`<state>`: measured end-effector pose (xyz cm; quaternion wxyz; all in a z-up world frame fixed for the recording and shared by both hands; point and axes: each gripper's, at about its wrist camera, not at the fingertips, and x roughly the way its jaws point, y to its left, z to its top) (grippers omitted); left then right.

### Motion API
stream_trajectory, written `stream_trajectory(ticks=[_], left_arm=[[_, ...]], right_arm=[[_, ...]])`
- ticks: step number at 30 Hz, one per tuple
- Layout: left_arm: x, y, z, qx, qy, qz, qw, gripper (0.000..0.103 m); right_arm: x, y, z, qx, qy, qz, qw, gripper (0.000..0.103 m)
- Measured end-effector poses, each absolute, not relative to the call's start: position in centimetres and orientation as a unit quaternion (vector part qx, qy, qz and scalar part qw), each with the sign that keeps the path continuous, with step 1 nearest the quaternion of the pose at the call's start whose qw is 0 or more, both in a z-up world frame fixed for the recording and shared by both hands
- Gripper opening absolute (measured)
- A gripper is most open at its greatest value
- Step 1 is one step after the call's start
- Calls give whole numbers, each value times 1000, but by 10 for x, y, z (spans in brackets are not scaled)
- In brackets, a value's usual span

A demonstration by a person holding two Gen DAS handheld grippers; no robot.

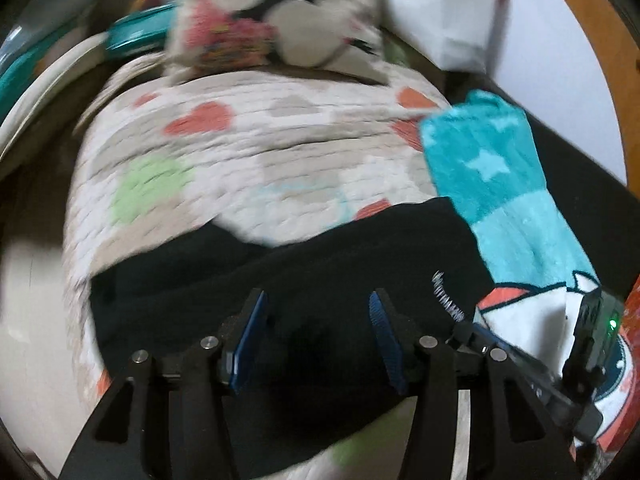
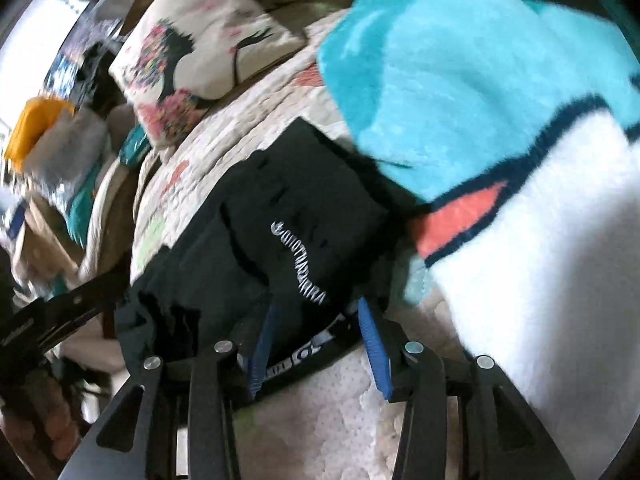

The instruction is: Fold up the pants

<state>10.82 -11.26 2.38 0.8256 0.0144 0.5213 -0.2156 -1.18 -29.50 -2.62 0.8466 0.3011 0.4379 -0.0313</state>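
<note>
Nearest to me, my left gripper [image 1: 318, 312] had its blue pads apart and hung over the black pants [image 1: 304, 280], with dark cloth showing in the gap between them; I could not tell whether the pads touched the fabric or only hovered above it. My right gripper [image 2: 320, 320] also stood with its pads spread, straddling the pants' near edge, where a printed band, the waistband as far as I could judge, ran across the gap between the fingers. Neither gripper had closed on anything.

The pants lay on the heart-patterned quilt [image 1: 248, 152], filling the 6 o'clock part of the left wrist view and stretching from 8 to 3 o'clock. In the right wrist view they looked bunched into a compact stack with white lettering [image 2: 298, 256] on top. I judged that at least one fold was in place, though motion blur hid how neat the layers were; a further fold or a smoothing pass seemed to be left.

Further out, a turquoise blanket [image 1: 492, 168] with stars lay at 2 to 4 o'clock, its edge just beside the pants. At 12 o'clock a printed cushion [image 1: 276, 20] sat at the far end of the quilt.
</note>
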Motion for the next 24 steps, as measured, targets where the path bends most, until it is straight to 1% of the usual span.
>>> stream_trajectory(ticks=[4, 8, 13, 14, 15, 17, 19, 22, 24], left_arm=[[130, -158, 15, 40, 525, -242, 815, 52], [154, -194, -1, 27, 549, -262, 793, 52], [181, -237, -24, 34, 571, -288, 768, 52], [184, -246, -28, 39, 576, -298, 760, 53], [187, -254, -32, 51, 578, -303, 756, 59], [190, -272, -41, 85, 581, -311, 747, 59], [192, -285, -50, 111, 588, -314, 737, 61], [191, -296, -58, 136, 588, -313, 734, 64], [187, -301, -58, 155, 582, -313, 734, 64]], right_arm=[[-6, -306, -30, 325, 424, -37, 844, 46], [-3, -309, -34, 330, 417, -48, 846, 47], [-5, -305, -37, 306, 408, -58, 858, 46], [-5, -304, -38, 302, 406, -59, 861, 46], [-4, -303, -39, 300, 405, -59, 862, 47], [1, -303, -43, 301, 403, -57, 862, 50], [4, -302, -44, 304, 398, -50, 864, 57], [8, -300, -45, 300, 396, -39, 867, 64], [10, -300, -45, 299, 398, -32, 867, 64]])
